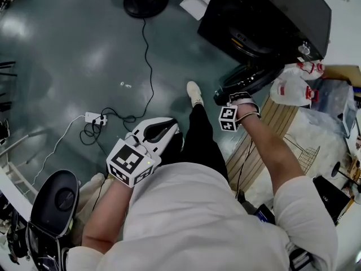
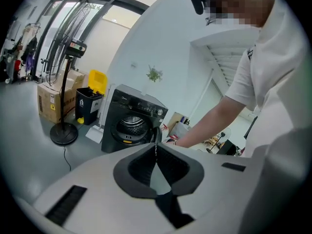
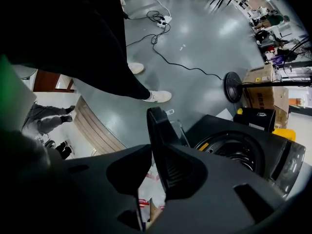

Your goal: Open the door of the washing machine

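A black washing machine [image 1: 265, 16] stands at the top right of the head view, and its round door [image 1: 248, 77] is swung out toward me. My right gripper [image 1: 224, 97] is shut on the rim of that door. In the right gripper view the door's edge [image 3: 158, 130] stands upright between the dark jaws of the right gripper [image 3: 151, 147], with the drum opening [image 3: 234, 152] to its right. My white left gripper [image 1: 163, 130] hangs over the floor at my left side, away from the machine. The left gripper [image 2: 156, 147] is shut with nothing in it, and its view shows the washing machine [image 2: 131, 123] from afar.
A fan's round base [image 1: 145, 1] stands on the grey floor to the left of the machine, and a cable runs from it to a power strip [image 1: 95, 118]. White plastic bags [image 1: 290, 89] and a slatted wooden panel [image 1: 271, 134] lie right of the door. My shoe [image 1: 194, 93] is near the door.
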### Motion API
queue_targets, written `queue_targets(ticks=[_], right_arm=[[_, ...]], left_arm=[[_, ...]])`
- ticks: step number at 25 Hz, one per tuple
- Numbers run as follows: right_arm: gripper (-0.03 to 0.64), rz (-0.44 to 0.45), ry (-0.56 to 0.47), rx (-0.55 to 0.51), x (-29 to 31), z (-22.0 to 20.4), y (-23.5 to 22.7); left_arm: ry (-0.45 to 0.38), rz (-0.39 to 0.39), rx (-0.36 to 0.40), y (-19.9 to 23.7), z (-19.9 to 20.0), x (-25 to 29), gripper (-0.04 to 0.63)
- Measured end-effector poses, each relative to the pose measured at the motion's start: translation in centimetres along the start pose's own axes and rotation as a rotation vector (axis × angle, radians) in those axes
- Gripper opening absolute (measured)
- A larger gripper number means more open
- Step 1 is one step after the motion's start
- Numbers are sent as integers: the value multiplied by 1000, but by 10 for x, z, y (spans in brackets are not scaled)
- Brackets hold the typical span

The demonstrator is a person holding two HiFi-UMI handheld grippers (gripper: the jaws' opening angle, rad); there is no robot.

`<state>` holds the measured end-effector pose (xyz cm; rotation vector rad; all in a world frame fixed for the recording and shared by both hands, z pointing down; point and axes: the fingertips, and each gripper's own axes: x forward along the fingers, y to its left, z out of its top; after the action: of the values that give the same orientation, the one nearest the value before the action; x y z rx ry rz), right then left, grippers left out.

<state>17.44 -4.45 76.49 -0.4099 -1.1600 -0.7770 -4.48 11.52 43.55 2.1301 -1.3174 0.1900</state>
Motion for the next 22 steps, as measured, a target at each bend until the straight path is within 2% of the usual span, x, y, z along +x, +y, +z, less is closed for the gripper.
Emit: queue_targets(ticks=[13, 22], right_arm=[[97, 22, 42, -62, 3, -29, 68], [106, 42, 52, -41, 7, -47, 108]], left_arm=[[38, -61, 59, -16, 8, 12, 21], [80, -127, 93, -34, 15, 33, 21]])
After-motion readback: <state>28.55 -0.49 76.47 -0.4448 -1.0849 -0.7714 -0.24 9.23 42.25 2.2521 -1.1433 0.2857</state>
